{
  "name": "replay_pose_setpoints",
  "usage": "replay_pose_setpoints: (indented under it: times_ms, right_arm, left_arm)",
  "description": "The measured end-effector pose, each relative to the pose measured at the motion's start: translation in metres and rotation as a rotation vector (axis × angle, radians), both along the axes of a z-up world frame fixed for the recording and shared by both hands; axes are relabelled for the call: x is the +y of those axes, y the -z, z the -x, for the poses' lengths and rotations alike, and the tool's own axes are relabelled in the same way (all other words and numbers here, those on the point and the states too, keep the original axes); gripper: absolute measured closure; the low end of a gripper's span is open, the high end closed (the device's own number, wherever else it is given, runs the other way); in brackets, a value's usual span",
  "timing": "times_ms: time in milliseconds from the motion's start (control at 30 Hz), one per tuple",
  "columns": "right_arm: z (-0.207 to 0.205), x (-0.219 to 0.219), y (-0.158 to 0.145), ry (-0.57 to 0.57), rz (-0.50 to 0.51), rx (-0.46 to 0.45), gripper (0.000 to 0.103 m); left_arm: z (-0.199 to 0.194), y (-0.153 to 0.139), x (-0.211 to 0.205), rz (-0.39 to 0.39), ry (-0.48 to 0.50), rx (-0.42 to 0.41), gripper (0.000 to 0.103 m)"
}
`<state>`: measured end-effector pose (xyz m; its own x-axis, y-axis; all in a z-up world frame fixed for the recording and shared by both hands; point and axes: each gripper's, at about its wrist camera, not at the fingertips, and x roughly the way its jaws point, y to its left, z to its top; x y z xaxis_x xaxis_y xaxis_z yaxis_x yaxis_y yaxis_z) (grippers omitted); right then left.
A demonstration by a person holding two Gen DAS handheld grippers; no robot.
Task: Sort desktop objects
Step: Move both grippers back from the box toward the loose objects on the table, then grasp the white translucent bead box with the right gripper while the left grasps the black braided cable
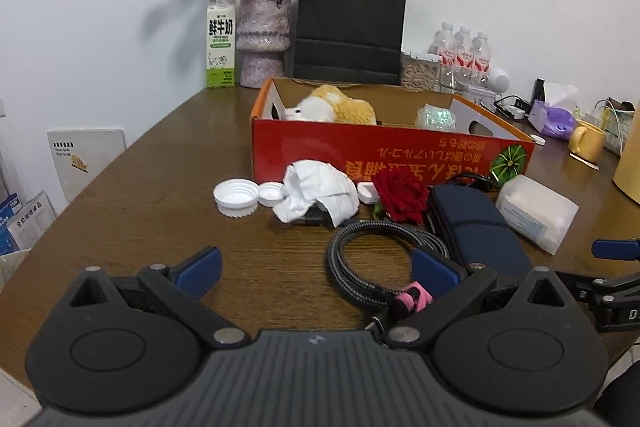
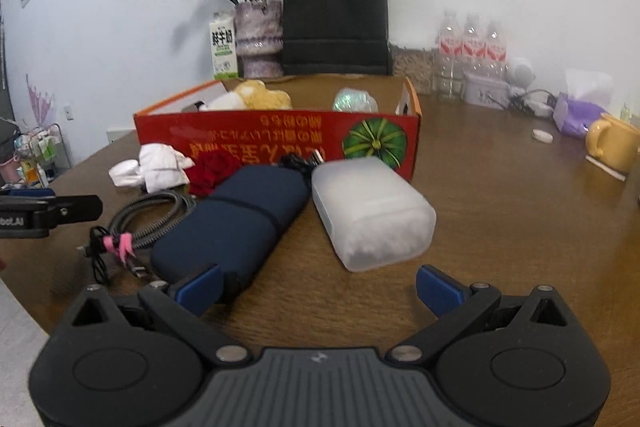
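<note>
Hovering before the red cardboard box [image 2: 276, 141], both claws, left [image 1: 316, 273] and right [image 2: 318, 287], spread, empty; next likely grasp: frosted plastic case [image 2: 372, 211].

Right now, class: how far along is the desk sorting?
Done: a plush toy and a shiny wrapped item lie in the red box. In hand: nothing; left tongs and right tongs are open. Left: cable, navy case, rose, caps.

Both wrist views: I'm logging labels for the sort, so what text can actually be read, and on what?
"鲜牛奶": milk carton; its smaller print is unreadable.
Red box: large upside-down yellow characters, too blurred to read.
Water bottles, white sign, frosted plastic box: print too small.
</note>
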<state>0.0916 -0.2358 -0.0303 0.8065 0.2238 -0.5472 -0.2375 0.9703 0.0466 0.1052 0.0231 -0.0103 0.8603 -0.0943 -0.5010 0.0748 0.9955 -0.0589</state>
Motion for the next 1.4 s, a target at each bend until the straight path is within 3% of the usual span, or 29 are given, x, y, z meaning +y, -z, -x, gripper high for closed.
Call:
replay_pose_setpoints:
  times_ms: [267, 633, 933, 1167, 1300, 1400]
  right_arm:
    - [-0.009, -0.004, 0.012, 0.054, 0.043, 0.047, 0.0]
    - [-0.009, -0.005, 0.017, 0.05, 0.036, -0.001, 0.0]
    - [-0.009, -0.004, 0.021, 0.061, 0.03, -0.028, 0.0]
    - [-0.026, -0.012, 0.01, 0.06, 0.018, 0.029, 0.0]
    - [-0.04, -0.014, 0.0, 0.07, 0.068, -0.003, 0.0]
    - [-0.06, -0.014, -0.003, 0.072, 0.103, 0.025, 0.0]
  left_arm:
    - [-0.006, 0.01, -0.016, -0.013, 0.045, 0.041, 0.0]
    - [-0.031, 0.025, -0.038, -0.059, 0.102, 0.12, 0.0]
    - [-0.046, 0.028, -0.045, -0.083, 0.104, 0.114, 0.0]
    - [-0.058, 0.028, -0.048, -0.082, 0.089, 0.121, 0.0]
    - [-0.064, 0.025, -0.049, -0.078, 0.084, 0.13, 0.0]
    - [-0.069, 0.024, -0.053, -0.09, 0.078, 0.134, 0.0]
